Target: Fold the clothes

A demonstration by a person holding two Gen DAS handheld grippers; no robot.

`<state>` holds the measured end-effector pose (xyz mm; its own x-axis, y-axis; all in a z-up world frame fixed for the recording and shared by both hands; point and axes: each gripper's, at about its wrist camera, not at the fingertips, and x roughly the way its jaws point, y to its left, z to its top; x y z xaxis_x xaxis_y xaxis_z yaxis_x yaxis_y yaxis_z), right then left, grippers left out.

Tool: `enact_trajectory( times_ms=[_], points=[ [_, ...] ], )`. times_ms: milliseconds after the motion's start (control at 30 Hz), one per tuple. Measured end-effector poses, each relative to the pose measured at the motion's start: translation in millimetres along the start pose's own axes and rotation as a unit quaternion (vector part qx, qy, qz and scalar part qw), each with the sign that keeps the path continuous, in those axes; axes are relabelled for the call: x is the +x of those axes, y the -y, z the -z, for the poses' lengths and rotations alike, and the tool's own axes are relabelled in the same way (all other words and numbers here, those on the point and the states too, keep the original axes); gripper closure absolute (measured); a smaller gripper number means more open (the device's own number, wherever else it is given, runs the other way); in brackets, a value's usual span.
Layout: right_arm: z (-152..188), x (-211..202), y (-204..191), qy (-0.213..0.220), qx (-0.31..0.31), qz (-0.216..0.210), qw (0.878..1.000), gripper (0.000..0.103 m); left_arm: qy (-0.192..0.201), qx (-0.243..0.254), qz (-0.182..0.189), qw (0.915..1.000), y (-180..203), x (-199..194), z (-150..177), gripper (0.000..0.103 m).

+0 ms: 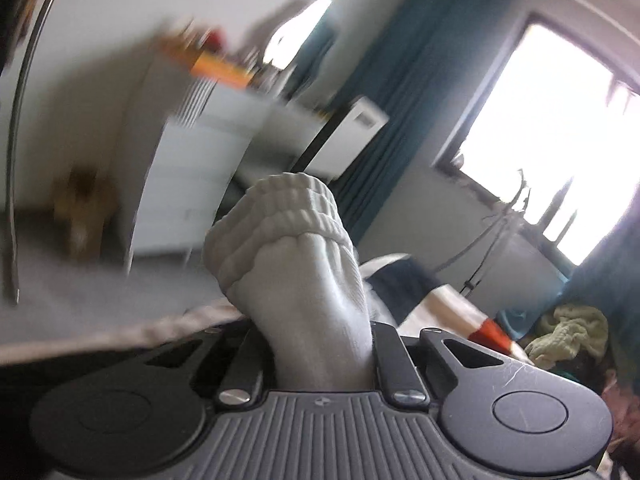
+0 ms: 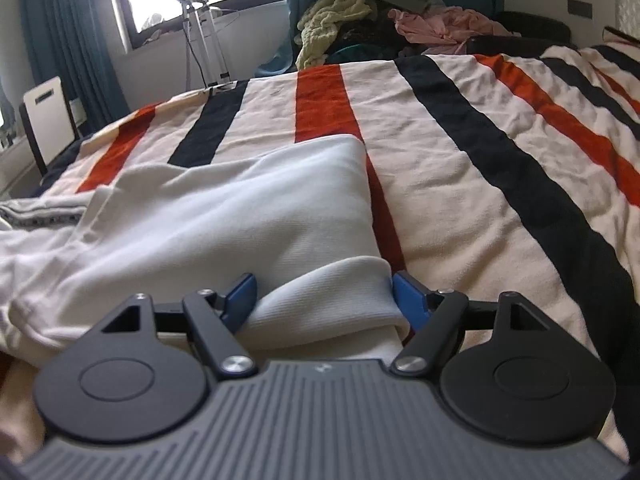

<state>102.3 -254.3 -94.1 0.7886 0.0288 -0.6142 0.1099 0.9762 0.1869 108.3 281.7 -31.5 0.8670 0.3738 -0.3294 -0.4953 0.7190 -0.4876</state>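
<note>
The left gripper (image 1: 316, 360) is pressed together on a ribbed cuff (image 1: 280, 232) of white fabric, which bunches up out of the jaws and stands raised against the blurred room; the blur suggests this hand is in motion. The right gripper (image 2: 320, 300) stands spread, its 2 blue pads (image 2: 408, 296) on either side of a folded edge of the white garment (image 2: 224, 208) without visibly squeezing it. That garment lies partly flattened on the striped blanket (image 2: 500, 152), rumpled toward the left, with a pile of clothes (image 2: 360, 20) well apart at the far end of the bed. Whether the cuff belongs to this same garment cannot be told. The main risk, as I judge it, is that the left pull drags cloth while the right side has no hold, so the edge slides out from between the pads and the fold skews or bunches. The cuff is gripped as a thick wad, so it may also slip free or twist, leaving a crooked crease. A fast swing could rumple the flattened part again.
</note>
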Motion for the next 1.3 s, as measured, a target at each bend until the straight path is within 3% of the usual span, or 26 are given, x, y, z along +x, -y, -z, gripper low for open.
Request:
enact_trajectory(
  times_ms=[133,333,500,633,700,833,933,967,1033,1067,1133,1167,1200,1233,1267,1300],
  points=[
    [-5.1,-9.3,9.2,0.012,0.029,0.004,0.999,0.026,0.055,0.072,0.030,0.9954,56.7,-20.3,-0.2,0.091],
    [-12.1,-20.0,21.8,0.025,0.062,0.005,0.998,0.026,0.097,0.085,0.100,0.9866,153.0,-62.4,6.7,0.091],
    [-17.0,-26.9,37.8,0.033,0.105,0.005,0.994,0.026,0.107,0.107,0.147,0.9775,229.2,-103.5,42.1,0.090],
    [-16.4,-30.7,64.4,0.041,0.183,0.017,0.982,0.026,0.114,0.149,0.182,0.9651,282.2,-128.8,105.5,0.089],
    [-14.8,-31.4,82.2,0.040,0.229,0.032,0.972,0.026,0.113,0.184,0.203,0.9552,303.5,-148.1,153.3,0.089],
    [-12.9,-36.9,112.0,0.055,0.300,0.039,0.952,0.024,0.086,0.288,0.248,0.9208,320.9,-171.4,256.8,0.088],
    [-11.4,-43.0,124.6,0.080,0.330,0.043,0.940,0.024,0.017,0.362,0.265,0.8938,326.5,-165.7,322.2,0.086],
    [-10.2,-44.4,128.2,0.088,0.339,0.046,0.936,0.024,-0.014,0.370,0.266,0.8901,326.9,-159.7,336.5,0.086],
    [-7.0,-41.4,135.0,0.088,0.354,0.045,0.930,0.024,-0.051,0.351,0.269,0.8954,323.4,-148.5,346.8,0.085],
    [-5.1,-39.0,138.2,0.084,0.361,0.043,0.928,0.024,-0.055,0.348,0.271,0.8961,322.6,-145.1,348.8,0.082],
    [-3.2,-30.6,142.0,0.071,0.377,0.025,0.923,0.024,-0.055,0.366,0.277,0.8866,323.2,-141.8,350.6,0.076],
    [-2.8,-26.7,143.4,0.067,0.385,0.013,0.920,0.024,-0.066,0.374,0.284,0.8807,321.8,-138.8,348.5,0.068],
    [-2.8,-23.7,142.8,0.063,0.388,0.000,0.919,0.024,-0.081,0.380,0.291,0.8746,319.6,-134.8,345.5,0.051],
    [-3.8,-21.2,140.6,0.060,0.388,-0.015,0.920,0.024,-0.099,0.384,0.297,0.8686,311.2,-127.5,335.3,0.044],
    [-4.8,-20.9,138.1,0.061,0.385,-0.026,0.920,0.024,-0.118,0.387,0.305,0.8618,305.0,-122.5,327.2,0.029],
    [-5.8,-21.1,135.7,0.066,0.382,-0.036,0.921,0.024,-0.131,0.390,0.316,0.8553,301.6,-121.3,322.3,0.022]
  ],
)
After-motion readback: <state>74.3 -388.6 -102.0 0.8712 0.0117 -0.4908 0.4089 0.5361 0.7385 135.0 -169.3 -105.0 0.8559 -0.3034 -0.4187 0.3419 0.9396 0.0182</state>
